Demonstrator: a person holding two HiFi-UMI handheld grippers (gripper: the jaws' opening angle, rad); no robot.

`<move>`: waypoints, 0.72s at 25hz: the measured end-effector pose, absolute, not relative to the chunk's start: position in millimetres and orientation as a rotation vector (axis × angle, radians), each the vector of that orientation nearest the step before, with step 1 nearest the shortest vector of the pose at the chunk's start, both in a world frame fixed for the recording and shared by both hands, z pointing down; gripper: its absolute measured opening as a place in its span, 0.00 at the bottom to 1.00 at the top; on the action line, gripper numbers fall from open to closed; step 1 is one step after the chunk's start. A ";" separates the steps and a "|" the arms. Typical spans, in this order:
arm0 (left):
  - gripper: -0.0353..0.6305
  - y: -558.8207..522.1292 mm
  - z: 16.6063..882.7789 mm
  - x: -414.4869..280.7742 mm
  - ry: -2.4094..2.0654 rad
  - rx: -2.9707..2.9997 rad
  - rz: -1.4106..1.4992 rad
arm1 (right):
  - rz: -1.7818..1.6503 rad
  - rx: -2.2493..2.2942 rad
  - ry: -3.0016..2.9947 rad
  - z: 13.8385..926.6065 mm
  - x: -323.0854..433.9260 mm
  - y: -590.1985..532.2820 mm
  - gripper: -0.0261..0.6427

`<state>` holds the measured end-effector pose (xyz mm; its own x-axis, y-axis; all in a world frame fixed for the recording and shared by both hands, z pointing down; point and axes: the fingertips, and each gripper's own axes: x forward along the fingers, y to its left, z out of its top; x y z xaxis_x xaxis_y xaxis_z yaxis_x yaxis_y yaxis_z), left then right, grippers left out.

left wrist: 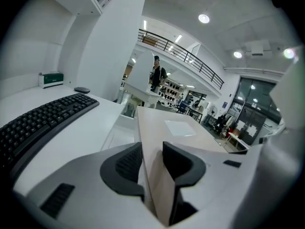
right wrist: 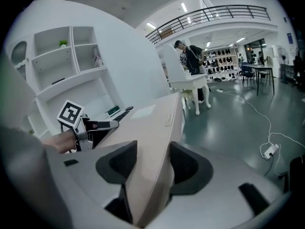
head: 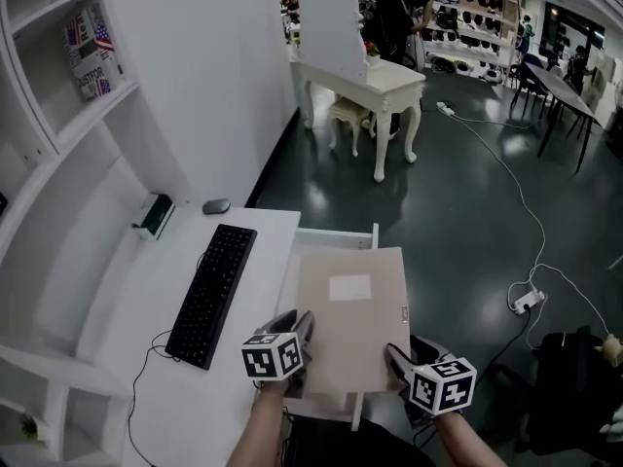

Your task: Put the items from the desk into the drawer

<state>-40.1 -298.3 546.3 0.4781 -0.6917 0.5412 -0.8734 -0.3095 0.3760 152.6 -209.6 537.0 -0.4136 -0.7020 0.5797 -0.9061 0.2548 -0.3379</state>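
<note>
While the left gripper [head: 298, 331] and right gripper [head: 397, 360] each clamp a near corner, jaws narrow on its edge, the folder [head: 350, 309] is held level over the open drawer [head: 336, 235] beside the table [head: 265, 261]. Drawer interior hidden beneath the folder; only its far rim shows.

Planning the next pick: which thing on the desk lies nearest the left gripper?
The black keyboard; the mouse and green box sit beyond its far end, farther from the left gripper.

Looks like a big showroom-type hall: white desk [head: 265, 246] with keyboard [head: 212, 295], fancy dressing table [head: 375, 78] on glossy floor [head: 458, 212], mezzanine railing [left wrist: 187, 54], stocked display shelves [head: 469, 6].
</note>
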 end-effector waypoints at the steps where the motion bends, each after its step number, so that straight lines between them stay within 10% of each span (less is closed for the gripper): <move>1: 0.26 -301.5 549.5 -36.5 -1.275 2.095 0.382 | 0.933 1.496 -2.210 538.7 154.9 -209.8 0.36; 18: 0.25 -325.5 602.3 -18.6 -1.182 2.037 0.489 | 1.024 1.543 -2.106 569.8 164.5 -217.7 0.34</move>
<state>-18.6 -325.5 602.3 0.5076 -0.5880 0.6297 -0.8611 -0.3206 0.3947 164.5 -217.7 569.8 -0.3550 -0.6825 0.6389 -0.9240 0.1523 -0.3507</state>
